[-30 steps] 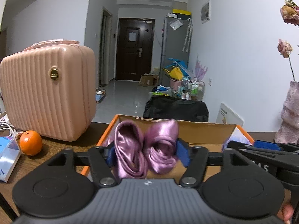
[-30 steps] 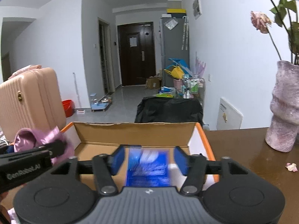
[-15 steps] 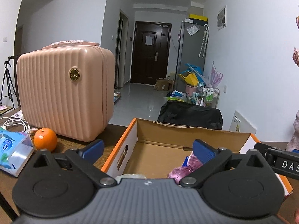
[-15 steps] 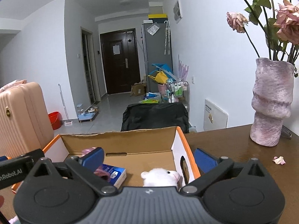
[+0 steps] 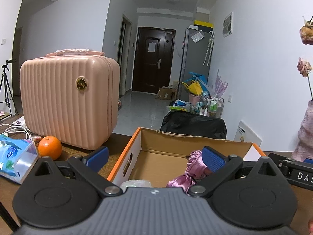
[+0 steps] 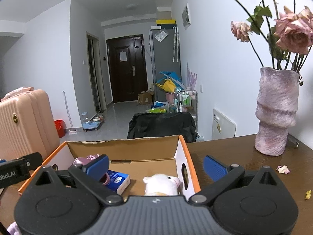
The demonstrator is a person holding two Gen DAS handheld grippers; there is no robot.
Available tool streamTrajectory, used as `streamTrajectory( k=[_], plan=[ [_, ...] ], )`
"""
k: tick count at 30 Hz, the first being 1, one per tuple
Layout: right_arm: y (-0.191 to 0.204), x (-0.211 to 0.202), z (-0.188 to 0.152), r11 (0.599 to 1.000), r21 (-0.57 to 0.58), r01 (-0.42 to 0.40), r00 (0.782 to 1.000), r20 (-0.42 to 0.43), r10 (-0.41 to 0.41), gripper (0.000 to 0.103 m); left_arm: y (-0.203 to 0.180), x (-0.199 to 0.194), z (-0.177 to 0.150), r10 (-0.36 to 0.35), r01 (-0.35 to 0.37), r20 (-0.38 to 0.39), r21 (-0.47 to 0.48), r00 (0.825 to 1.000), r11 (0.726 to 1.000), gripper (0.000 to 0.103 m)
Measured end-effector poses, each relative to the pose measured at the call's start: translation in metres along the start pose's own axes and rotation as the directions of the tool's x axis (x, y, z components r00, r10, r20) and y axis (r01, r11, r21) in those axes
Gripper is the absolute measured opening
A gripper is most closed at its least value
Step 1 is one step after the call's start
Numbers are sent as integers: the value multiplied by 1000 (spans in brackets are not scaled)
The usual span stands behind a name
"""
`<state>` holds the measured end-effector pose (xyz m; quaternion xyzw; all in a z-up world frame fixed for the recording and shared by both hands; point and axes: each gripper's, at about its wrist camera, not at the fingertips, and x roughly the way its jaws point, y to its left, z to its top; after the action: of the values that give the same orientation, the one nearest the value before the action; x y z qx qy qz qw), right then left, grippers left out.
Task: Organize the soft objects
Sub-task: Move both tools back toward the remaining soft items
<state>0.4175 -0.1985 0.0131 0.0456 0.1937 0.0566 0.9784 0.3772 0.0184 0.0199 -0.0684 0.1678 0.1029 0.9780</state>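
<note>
An orange-edged cardboard box [image 5: 129, 148] [image 6: 186, 150] sits on the dark wooden table. Inside it lie a purple satin cloth [image 5: 192, 168] [image 6: 82, 159], a blue tissue packet [image 6: 117, 179], a white plush toy [image 6: 161, 184] and a pale crumpled item [image 5: 137, 183]. My left gripper [image 5: 154, 156] hangs over the box's left wall, open, with nothing between its blue pads. My right gripper [image 6: 155, 164] is also open over the box's right part, straddling its right wall, and holds nothing. The satin cloth shows partly behind the left gripper's right finger [image 5: 212, 157].
A pink ribbed suitcase [image 5: 68, 101] stands left of the box, with an orange [image 5: 49, 147], a tissue pack [image 5: 14, 156] and white cables [image 5: 17, 131] nearby. A purple vase [image 6: 276, 113] of dried roses stands on the right; fallen petals [image 6: 282, 169] lie on the table.
Both grippers opened wide. The satin cloth left the left gripper and the blue packet left the right; both now lie in the box. The right gripper's view shifted right.
</note>
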Motion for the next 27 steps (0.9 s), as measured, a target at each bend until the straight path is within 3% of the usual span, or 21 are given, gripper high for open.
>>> streamTrajectory(
  k=[27],
  plan=[
    [-15,-112,-61,994,-108,-8,998,68,16,103,26,-92,-34,-68,67,9,67,998,995,103]
  ],
)
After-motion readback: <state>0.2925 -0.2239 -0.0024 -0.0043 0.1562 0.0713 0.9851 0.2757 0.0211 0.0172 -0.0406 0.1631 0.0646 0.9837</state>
